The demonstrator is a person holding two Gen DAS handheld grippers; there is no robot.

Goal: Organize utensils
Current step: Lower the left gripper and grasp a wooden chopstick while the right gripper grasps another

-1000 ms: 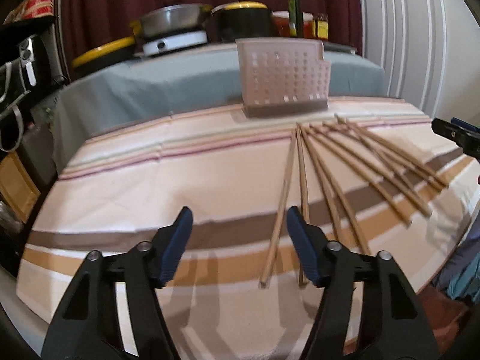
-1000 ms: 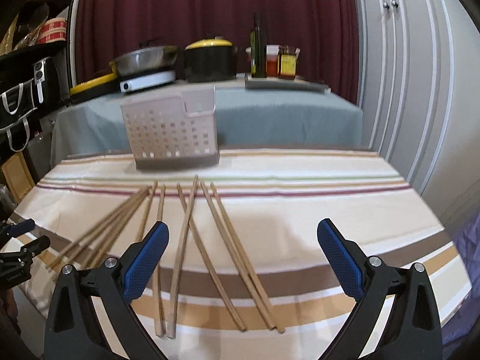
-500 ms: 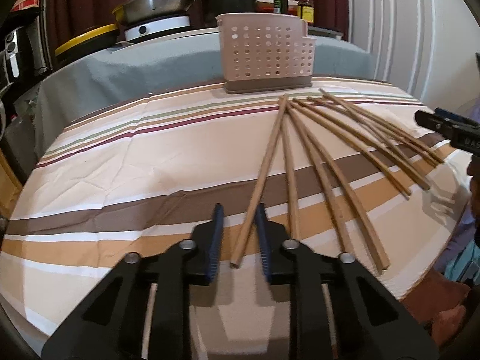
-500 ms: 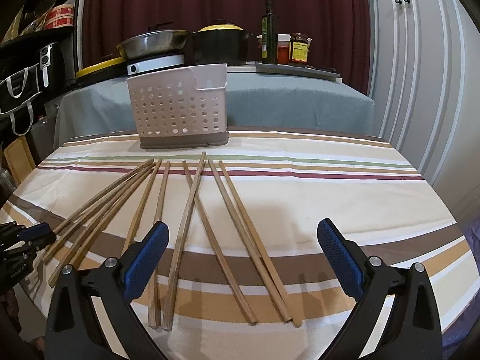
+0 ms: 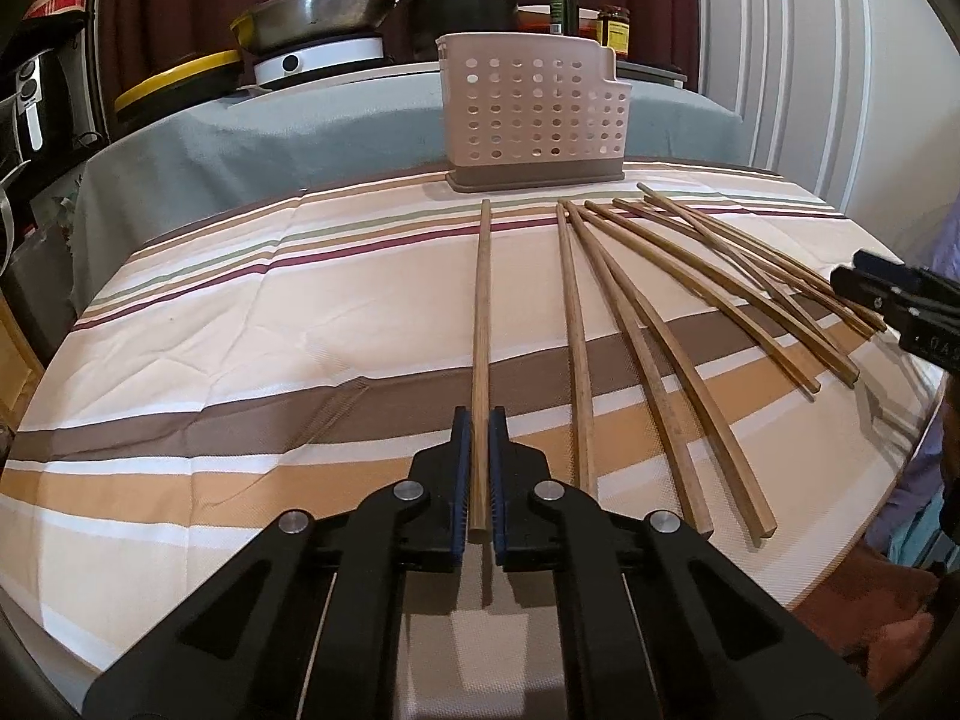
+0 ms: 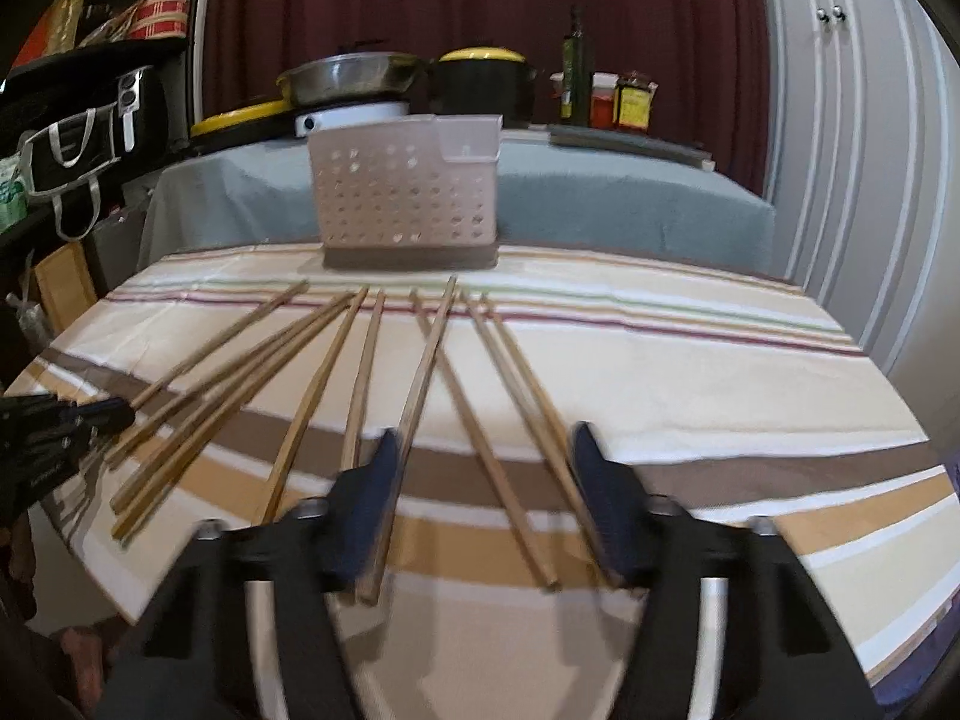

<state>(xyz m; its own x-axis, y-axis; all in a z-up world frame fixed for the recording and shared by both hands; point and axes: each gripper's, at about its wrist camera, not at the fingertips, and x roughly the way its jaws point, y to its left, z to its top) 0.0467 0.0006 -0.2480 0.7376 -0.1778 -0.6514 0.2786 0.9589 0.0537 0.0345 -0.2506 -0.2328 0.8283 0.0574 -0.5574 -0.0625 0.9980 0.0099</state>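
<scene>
Several long wooden chopsticks (image 5: 636, 324) lie fanned out on the striped tablecloth (image 5: 240, 324). A pale perforated utensil basket (image 5: 534, 114) stands upright behind them. My left gripper (image 5: 479, 468) is shut on the near end of one chopstick (image 5: 482, 312), which points straight at the basket, apart from the fan. In the right wrist view that gripper (image 6: 90, 417) holds the leftmost chopstick (image 6: 222, 345). My right gripper (image 6: 486, 498) is open and blurred, low over the near ends of the chopsticks (image 6: 480, 420) in front of the basket (image 6: 408, 198), with a few between its fingers.
Behind the table a grey-covered counter (image 5: 336, 126) carries a steel pan (image 5: 318, 12), a black pot with a yellow lid (image 5: 462, 3), bottles and jars (image 5: 612, 30). White cabinet doors (image 5: 798, 90) stand at the right, dark shelves with bags (image 6: 72, 144) at the left.
My left gripper went from open to shut on one chopstick and swung it away from the fan. My right gripper narrowed its opening and dropped closer to the chopsticks' near ends.
</scene>
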